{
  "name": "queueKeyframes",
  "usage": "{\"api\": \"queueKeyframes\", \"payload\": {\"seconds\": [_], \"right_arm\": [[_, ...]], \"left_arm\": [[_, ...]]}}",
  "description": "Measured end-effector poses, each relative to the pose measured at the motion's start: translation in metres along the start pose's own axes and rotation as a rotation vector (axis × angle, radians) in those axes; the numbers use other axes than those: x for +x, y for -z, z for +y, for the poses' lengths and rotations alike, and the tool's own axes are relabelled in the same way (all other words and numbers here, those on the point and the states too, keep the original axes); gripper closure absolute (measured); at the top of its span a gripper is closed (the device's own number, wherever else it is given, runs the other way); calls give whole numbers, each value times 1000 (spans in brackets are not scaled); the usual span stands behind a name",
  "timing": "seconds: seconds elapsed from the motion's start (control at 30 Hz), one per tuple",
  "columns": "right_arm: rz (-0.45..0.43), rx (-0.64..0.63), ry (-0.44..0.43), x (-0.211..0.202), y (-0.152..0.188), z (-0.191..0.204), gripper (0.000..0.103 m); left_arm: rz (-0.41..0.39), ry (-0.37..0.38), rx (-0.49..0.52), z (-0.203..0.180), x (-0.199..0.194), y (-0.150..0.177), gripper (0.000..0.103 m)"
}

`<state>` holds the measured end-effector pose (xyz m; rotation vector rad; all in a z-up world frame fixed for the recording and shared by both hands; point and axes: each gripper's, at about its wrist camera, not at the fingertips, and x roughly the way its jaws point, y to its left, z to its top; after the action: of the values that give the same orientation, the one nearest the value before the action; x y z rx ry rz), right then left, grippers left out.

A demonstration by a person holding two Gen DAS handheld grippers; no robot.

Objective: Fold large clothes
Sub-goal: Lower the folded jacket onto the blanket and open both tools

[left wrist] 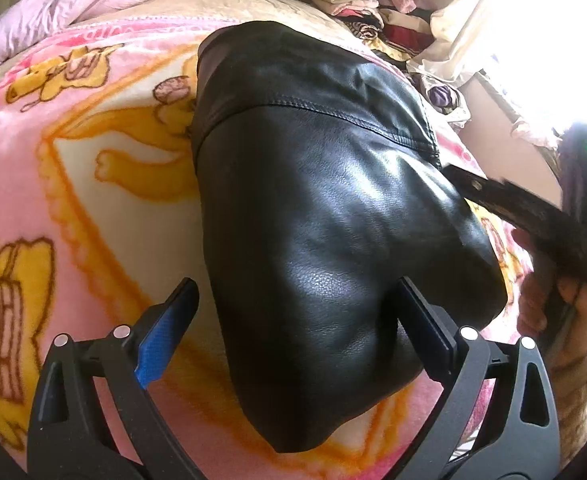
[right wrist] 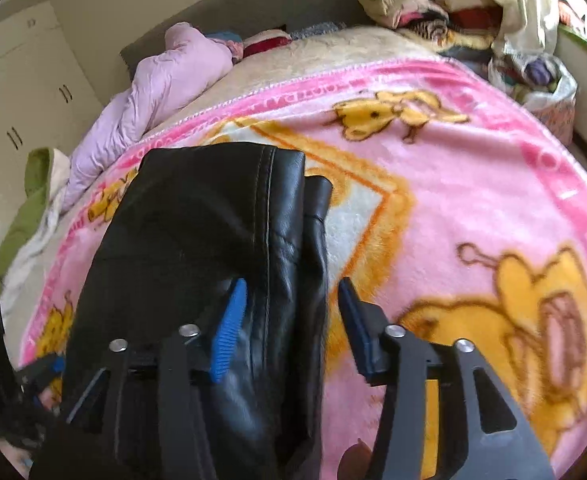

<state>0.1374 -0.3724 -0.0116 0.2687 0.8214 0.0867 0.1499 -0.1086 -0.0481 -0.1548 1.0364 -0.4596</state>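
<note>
A black leather garment [left wrist: 325,216] lies folded on a pink blanket with yellow bears [left wrist: 73,168]. My left gripper [left wrist: 297,308] is open, its fingers astride the garment's near end, just above it. In the right wrist view the same garment [right wrist: 197,232] lies at the left on the blanket [right wrist: 473,200]. My right gripper [right wrist: 293,296] is open, its jaws standing either side of the garment's right edge fold. The right gripper and the hand holding it also show at the right edge of the left wrist view [left wrist: 549,216], blurred.
A lilac quilted jacket [right wrist: 161,88] lies at the far left of the bed. Stacks of folded clothes [right wrist: 425,0] and a bag of clothes [right wrist: 541,76] sit at the far right. White cupboards [right wrist: 21,92] stand to the left. A bright window [left wrist: 553,40] is on the right.
</note>
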Motion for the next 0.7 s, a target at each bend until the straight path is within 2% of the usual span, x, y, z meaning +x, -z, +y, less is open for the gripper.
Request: {"api": "queueKeyframes", "payload": {"seconds": [0.03,0.1,0.4,0.7], "right_arm": [[-10,-2,2,-6,3,0,46],[-26,-2,6,-18,12,0,42],[-42,9,24,-56,42,-5,29],[-34,4,40,-66,55,-3,24]], "left_arm": [[0,1,-2,0,-1,0,12],[-2,-2,-3,0,-2,0,12],[-15,-14,-3,-1,-11,1,12],[-30,-29,0,-6,-21,5,11]]}}
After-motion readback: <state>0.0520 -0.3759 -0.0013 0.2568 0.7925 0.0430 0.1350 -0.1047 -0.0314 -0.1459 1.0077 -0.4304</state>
